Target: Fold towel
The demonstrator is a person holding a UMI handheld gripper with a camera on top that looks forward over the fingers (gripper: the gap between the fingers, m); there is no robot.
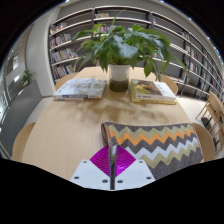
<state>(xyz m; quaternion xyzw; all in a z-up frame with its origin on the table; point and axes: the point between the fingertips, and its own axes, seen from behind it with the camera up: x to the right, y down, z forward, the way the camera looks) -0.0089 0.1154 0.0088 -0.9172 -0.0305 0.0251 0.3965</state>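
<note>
One towel (160, 145), zigzag-striped in orange, grey and cream, lies on the pale wooden worktop (60, 135), spread just ahead of the tongs (112, 165) and running off to their right side. Tongs sit low at the towel's near left corner; the two pink pads look nearly or fully together, with a thin pale edge that may be towel hem rising between them, but whether cloth is truly pinched there is not clear enough to call. Beyond the towel stands a potted plant (120, 50) in a white pot, flanked by two open books (80, 88) (152, 92); bookshelves (70, 35) line the back wall. Risks, as judged from this layout: if the bite is only on the hem's outermost thread, the corner could slip free once lifted, and the fold would collapse halfway. A grip on one corner alone leaves the far corner unguided, so the cloth may drag and skew, giving a crooked fold with misaligned edges. The towel's far edge lies near the right-hand book; a wide sweep might brush it or nudge it toward the pot. Smooth worktop offers little friction, so the whole towel may slide instead of doubling over.
</note>
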